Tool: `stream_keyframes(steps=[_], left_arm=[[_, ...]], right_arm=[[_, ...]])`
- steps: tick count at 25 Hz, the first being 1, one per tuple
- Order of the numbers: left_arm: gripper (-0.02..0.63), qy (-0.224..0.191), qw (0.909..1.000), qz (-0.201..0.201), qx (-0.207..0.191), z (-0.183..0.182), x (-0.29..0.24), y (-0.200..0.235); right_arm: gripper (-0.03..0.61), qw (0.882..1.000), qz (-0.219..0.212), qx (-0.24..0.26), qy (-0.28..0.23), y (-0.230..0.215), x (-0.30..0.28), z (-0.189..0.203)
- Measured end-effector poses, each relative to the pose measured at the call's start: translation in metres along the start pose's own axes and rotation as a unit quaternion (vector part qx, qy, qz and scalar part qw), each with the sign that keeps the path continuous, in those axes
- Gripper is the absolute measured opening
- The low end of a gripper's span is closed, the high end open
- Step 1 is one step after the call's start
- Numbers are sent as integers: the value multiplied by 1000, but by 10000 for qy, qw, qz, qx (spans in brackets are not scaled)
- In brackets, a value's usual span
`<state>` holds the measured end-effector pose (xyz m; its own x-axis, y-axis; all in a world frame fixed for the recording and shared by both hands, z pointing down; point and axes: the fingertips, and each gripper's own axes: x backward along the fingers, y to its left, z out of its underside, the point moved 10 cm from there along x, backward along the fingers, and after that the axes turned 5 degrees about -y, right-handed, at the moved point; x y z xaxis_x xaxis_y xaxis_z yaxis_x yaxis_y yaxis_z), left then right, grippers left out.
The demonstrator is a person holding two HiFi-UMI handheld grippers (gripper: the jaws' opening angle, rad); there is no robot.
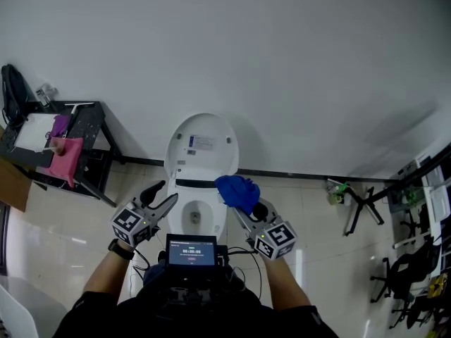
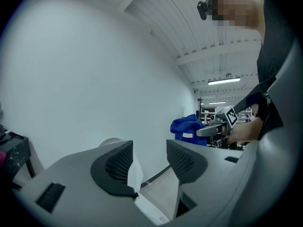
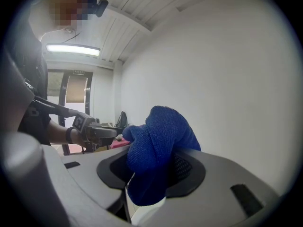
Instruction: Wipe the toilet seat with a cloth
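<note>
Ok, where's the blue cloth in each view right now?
Head view: centre, the blue cloth sits in the right claw, over the toilet's right edge.
Left gripper view: right of centre, held by the right claw.
Right gripper view: centre, bunched between the jaws.
Shared landmark: the white wall behind it.
</note>
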<state>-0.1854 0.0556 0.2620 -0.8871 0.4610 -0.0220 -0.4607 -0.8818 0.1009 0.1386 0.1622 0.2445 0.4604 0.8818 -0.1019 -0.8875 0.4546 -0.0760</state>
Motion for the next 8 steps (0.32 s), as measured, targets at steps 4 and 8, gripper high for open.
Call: stream_keyframes(steps=[4,8], left_arm=[[212,-11,10000,-14,59,-2,1,-5],[212,9,10000,33,-10,4,3,-4]], right_arm=[[179,10000,-39,55,21,3,-1,-3],[179,9999,-101,64,10,6,-2,-3]])
